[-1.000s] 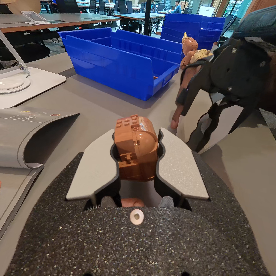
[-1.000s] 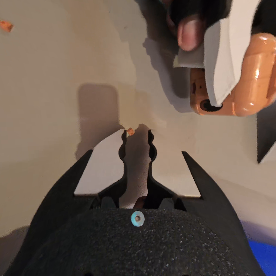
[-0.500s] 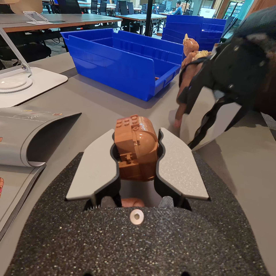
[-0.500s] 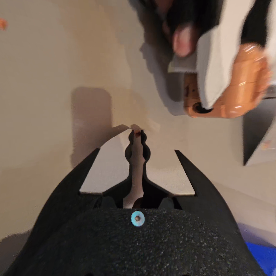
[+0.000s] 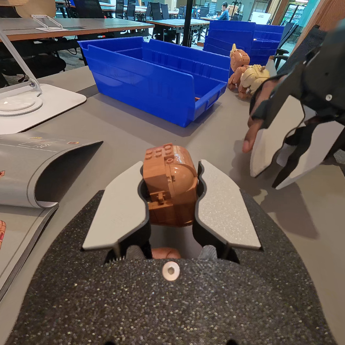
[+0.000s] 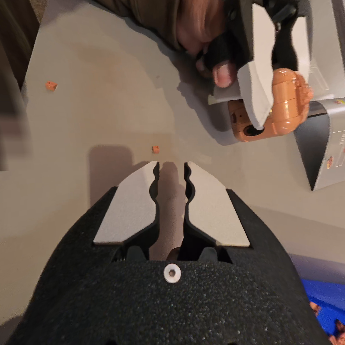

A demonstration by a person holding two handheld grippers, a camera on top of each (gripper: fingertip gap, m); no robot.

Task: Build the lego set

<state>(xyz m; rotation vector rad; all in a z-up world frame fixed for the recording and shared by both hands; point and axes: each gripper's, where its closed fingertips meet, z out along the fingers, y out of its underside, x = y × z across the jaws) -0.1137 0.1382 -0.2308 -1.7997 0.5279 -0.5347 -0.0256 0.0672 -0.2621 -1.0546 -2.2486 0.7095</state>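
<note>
The left gripper [image 5: 170, 188] is clamped on a brown brick assembly [image 5: 169, 188], a rounded, studded lump held just above the grey table [image 5: 141, 128], with its stud patch facing up and away. The right gripper [image 6: 171, 166] hangs point-down over the table with its jaws a narrow gap apart and nothing between them; a tiny orange brick [image 6: 155, 149] lies on the table just beyond its tips, a little to the left, and a second orange brick [image 6: 51, 86] sits well off to the far left. The small piece looks light, hard and smooth, so it would likely skid or flip if nudged; pinching it squarely across two flat sides with the very tips seems safest. The assembly is stiff, but parts could pop off under a hard squeeze. An open instruction booklet [image 5: 28, 168] lies left, a blue bin [image 5: 149, 84] farther back, and two finished brick figures [image 5: 246, 74] stand beside it on the right.
</note>
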